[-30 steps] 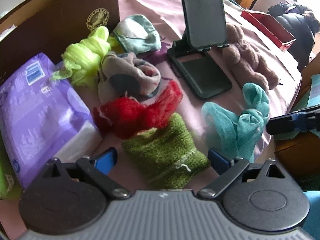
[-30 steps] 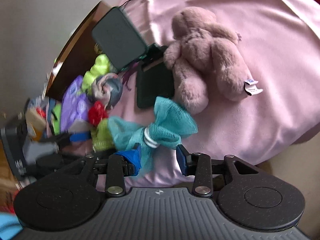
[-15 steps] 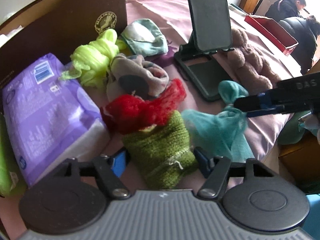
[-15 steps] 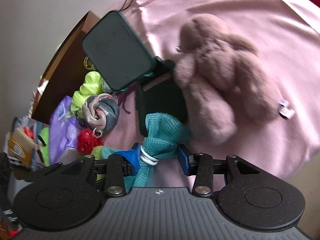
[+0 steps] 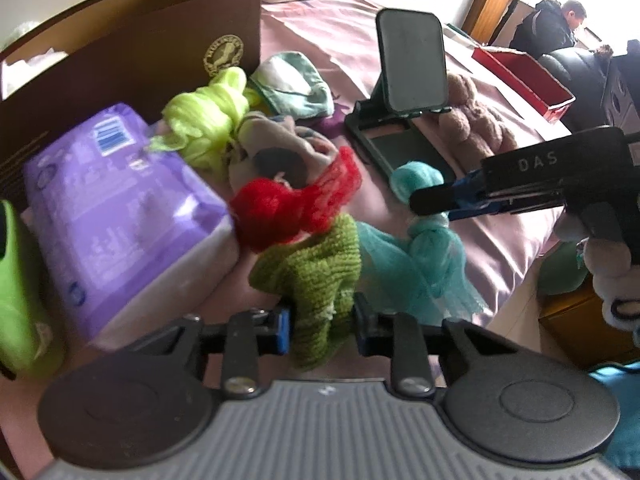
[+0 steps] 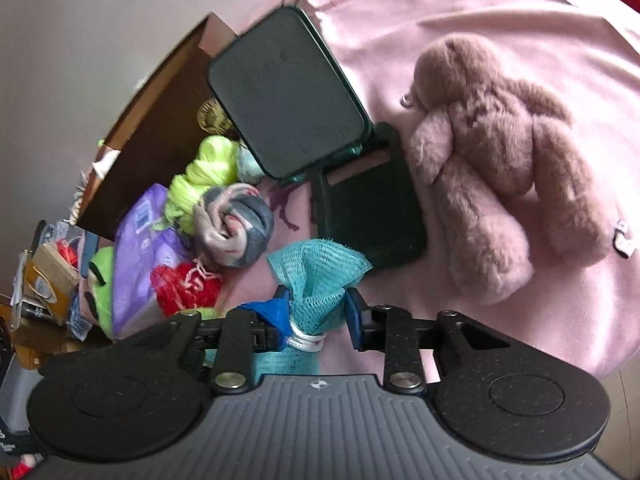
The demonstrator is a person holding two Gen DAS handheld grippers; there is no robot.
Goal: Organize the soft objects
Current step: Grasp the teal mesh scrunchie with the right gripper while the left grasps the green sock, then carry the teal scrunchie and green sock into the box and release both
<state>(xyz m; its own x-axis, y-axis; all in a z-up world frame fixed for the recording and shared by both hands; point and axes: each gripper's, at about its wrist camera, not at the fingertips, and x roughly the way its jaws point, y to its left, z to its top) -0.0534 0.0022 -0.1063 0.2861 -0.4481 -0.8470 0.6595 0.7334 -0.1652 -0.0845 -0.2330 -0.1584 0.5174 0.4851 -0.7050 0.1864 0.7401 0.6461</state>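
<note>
My left gripper (image 5: 320, 322) is shut on a green knitted cloth (image 5: 316, 264) that lies under a red mesh puff (image 5: 292, 204). My right gripper (image 6: 316, 318) is shut on a teal mesh puff (image 6: 318, 276) at its tied middle; it also shows in the left wrist view (image 5: 424, 248), with the right gripper (image 5: 424, 202) over it. A yellow-green puff (image 5: 204, 124), a grey-pink rolled sock (image 5: 276, 152), a pale teal cloth (image 5: 294, 84) and a pink plush bear (image 6: 500, 160) lie on the pink cover.
A brown paper bag (image 5: 132, 52) stands at the back left. A purple tissue pack (image 5: 116, 208) lies beside it. A dark phone stand (image 5: 404, 92) stands between the soft things and the bear. A red tray (image 5: 524, 76) is far right.
Both grippers have moved forward and closed: the left on the green knitted cloth, the right on the teal puff. The green cloth is bunched and lifted a little.
</note>
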